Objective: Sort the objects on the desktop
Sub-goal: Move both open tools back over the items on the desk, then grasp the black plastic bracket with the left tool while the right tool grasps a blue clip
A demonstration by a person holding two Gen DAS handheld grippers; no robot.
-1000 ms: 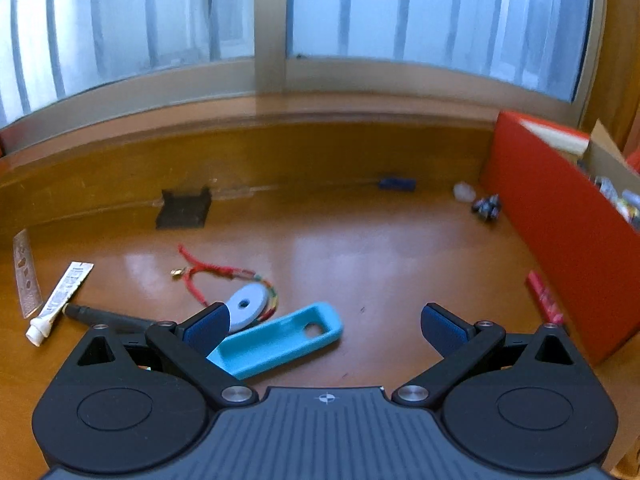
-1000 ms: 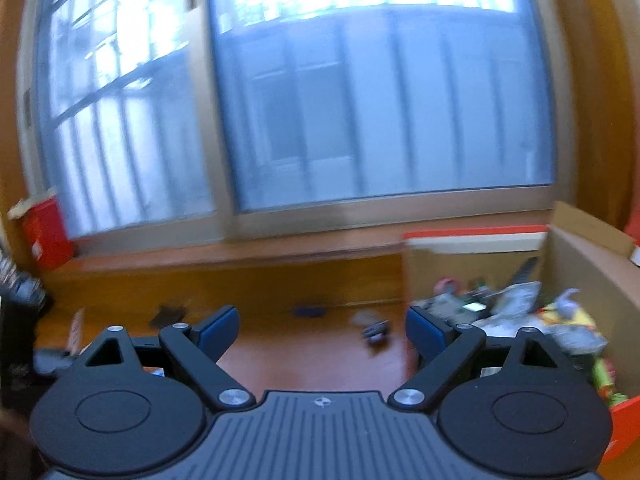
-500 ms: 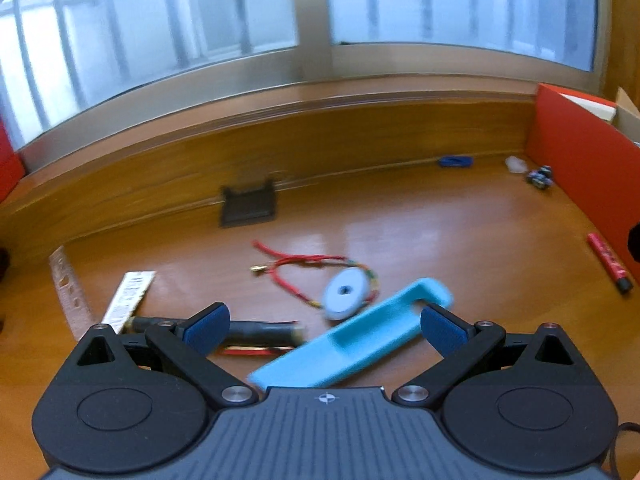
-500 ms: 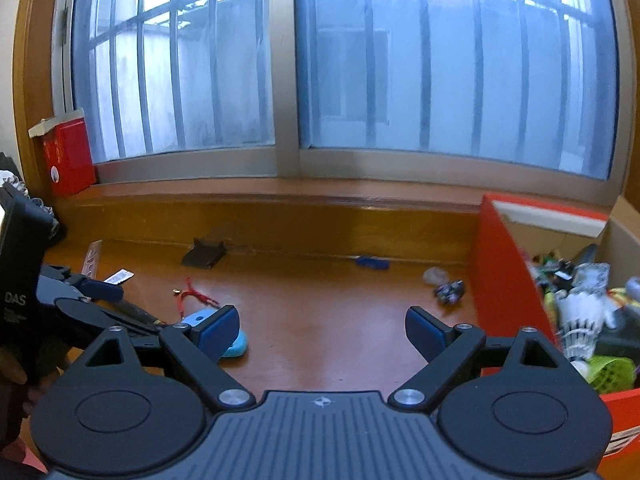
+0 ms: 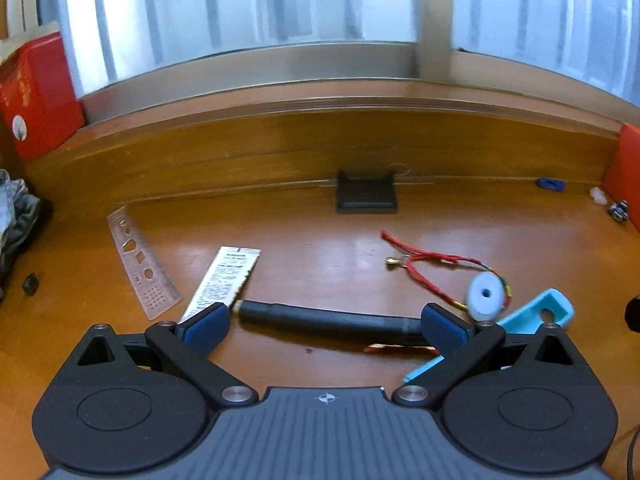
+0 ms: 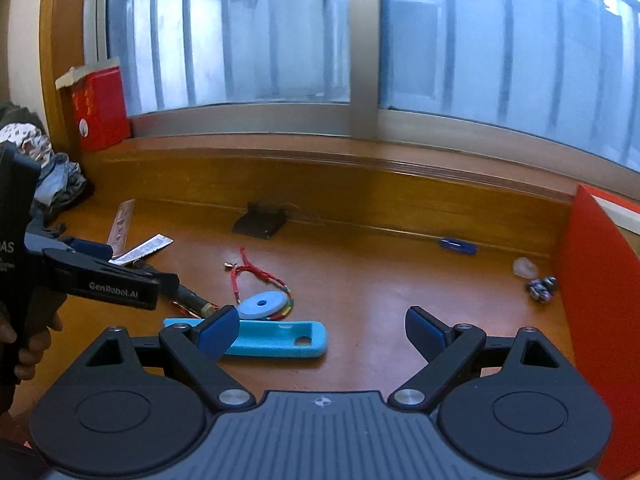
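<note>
My left gripper (image 5: pixel 325 326) is open, low over the wooden desk. A black rod (image 5: pixel 328 318) lies crosswise between its fingers, with a thin red-and-gold stick just in front of it. A white tube (image 5: pixel 228 280) and a clear stencil ruler (image 5: pixel 142 268) lie to the left. To the right are a red string bracelet (image 5: pixel 424 268), a grey-blue disc (image 5: pixel 485 296) and a light blue case (image 5: pixel 536 316). My right gripper (image 6: pixel 322 331) is open and holds nothing, just right of the light blue case (image 6: pixel 272 338). The left gripper (image 6: pixel 136 270) shows at its left, held by a hand (image 6: pixel 32 344).
A red box (image 6: pixel 592 280) stands at the right edge of the desk. Near it lie a blue clip (image 6: pixel 458 246), a clear lump (image 6: pixel 526 267) and a small dark toy (image 6: pixel 542 286). A black stand (image 6: pixel 262 220) sits against the back ledge. Clothes (image 6: pixel 56 184) are heaped at the left.
My left gripper swung left, from near the red box to the black rod, which now lies between its open fingers. My right gripper turned left and down, away from the box's contents.
</note>
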